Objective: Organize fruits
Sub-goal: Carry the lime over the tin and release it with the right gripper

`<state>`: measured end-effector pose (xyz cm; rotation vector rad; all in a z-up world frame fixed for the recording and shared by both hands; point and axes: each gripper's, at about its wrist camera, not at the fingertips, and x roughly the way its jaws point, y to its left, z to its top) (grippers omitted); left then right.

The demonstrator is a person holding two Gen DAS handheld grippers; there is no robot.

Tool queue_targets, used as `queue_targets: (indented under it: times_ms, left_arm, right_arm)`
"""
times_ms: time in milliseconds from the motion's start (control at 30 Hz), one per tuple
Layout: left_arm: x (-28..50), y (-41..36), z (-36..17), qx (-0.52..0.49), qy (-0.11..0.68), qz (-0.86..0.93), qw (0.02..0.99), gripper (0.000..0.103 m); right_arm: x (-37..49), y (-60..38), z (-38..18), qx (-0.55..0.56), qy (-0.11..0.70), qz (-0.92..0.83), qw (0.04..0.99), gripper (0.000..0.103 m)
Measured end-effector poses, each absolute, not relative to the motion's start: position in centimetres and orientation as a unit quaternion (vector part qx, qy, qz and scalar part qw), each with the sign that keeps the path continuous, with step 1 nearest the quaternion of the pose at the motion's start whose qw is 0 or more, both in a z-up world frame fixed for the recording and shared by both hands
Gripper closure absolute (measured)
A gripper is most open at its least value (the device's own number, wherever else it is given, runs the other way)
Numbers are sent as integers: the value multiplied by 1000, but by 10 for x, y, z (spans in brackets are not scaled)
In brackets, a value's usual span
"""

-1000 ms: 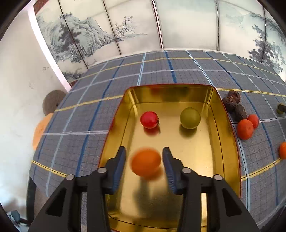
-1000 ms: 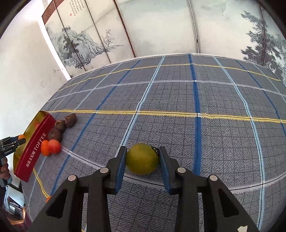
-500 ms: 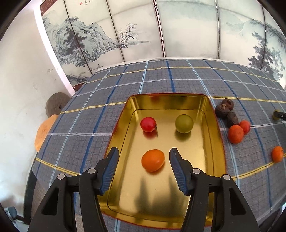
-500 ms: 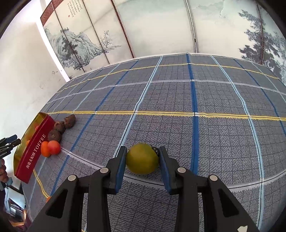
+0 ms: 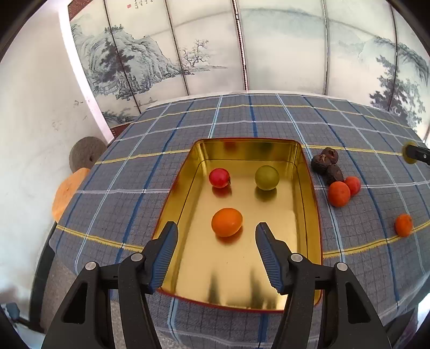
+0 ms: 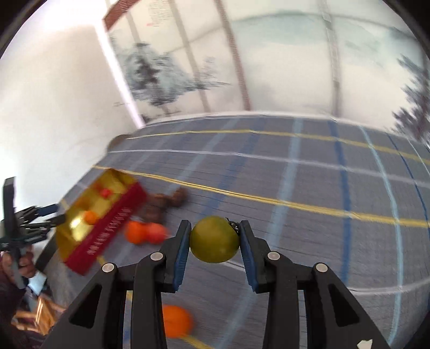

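Between right claw (image 6: pixel 214 241) pads, green fruit (image 6: pixel 214 239) clamped, left claw (image 5: pixel 216 239) wide, empty

gold lettering runs along the red outer side of the tin (image 6: pixel 107 231), too blurred to read; red seal marks on the painted screen (image 5: pixel 129 6) are too small to make out.

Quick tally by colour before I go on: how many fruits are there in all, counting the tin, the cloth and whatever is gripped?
Green: 2, the tin green fruit in the tin and the held green fruit in the right gripper
Red: 1, the red fruit, in the tin
Orange to orange-red: 4, the tin orange fruit and the loose orange fruits on the cloth
Dark brown: 3, the brown fruits
Total: 10
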<state>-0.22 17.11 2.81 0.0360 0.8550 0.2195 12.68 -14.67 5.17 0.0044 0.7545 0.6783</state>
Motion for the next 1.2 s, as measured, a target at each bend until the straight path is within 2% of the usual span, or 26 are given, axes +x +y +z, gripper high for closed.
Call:
queue_targets:
  times_ms: [233,467,867,1200]
  left_arm:
    - [-24,192,29,-9,411,120,904,38]
    - [-44,221,20,-29,416,143,898,37]
    - [-67,257,11,-50,417,180,890,36]
    - [-75,269,7,-52,419,188,887,33]
  right_arm:
    - [91,-44,71,-21,346,425,836,69]
    - [64,43,55,-50,365,483,794,69]
    - [51,127,26,-75,405,522,747,68]
    - [59,162,19,-80,415,517,744,67]
